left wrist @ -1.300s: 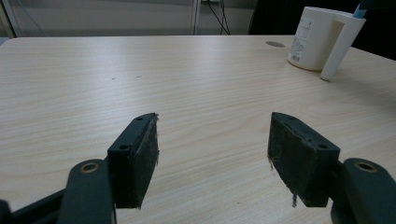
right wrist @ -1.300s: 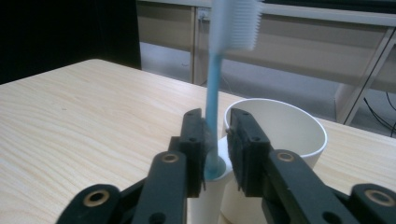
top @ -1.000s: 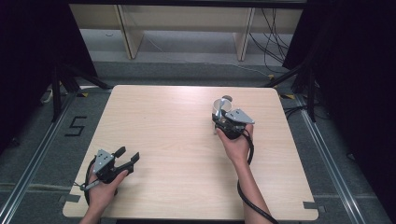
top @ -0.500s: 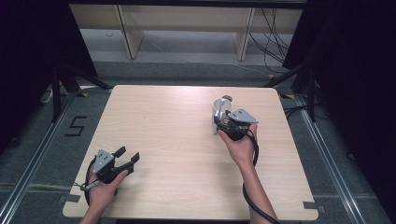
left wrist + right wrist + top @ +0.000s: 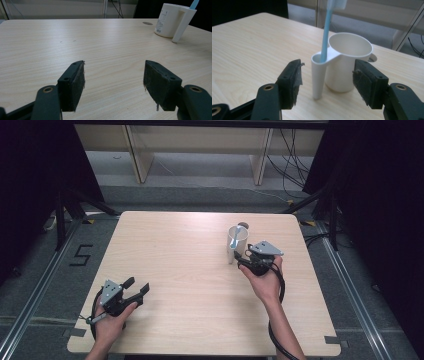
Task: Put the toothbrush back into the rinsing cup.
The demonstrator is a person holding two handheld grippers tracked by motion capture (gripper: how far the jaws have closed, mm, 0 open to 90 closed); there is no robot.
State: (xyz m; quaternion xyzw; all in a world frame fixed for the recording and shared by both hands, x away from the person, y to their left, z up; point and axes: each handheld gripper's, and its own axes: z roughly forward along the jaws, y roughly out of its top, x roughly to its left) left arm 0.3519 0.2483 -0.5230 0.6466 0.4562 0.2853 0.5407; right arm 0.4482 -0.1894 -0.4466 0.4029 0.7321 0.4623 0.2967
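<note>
**Both claws open, cup near the far right corner**

The right gripper (image 5: 325, 85) stands wide, apart from the white cup (image 5: 345, 62), whose side tube holds a blue toothbrush (image 5: 325, 37), probably. The left gripper (image 5: 113, 83) is wide at the table's (image 5: 190, 270) near left corner.

I am working at a pale wooden table (image 5: 200, 270) with rounded corners and a light grain. On its far right part stands a white cup (image 5: 237, 242) with a hollow side handle, and a blue toothbrush (image 5: 325, 37) stands upright in that handle. Just beyond the cup, a small dark round mark (image 5: 243, 225) sits in the tabletop.
</note>
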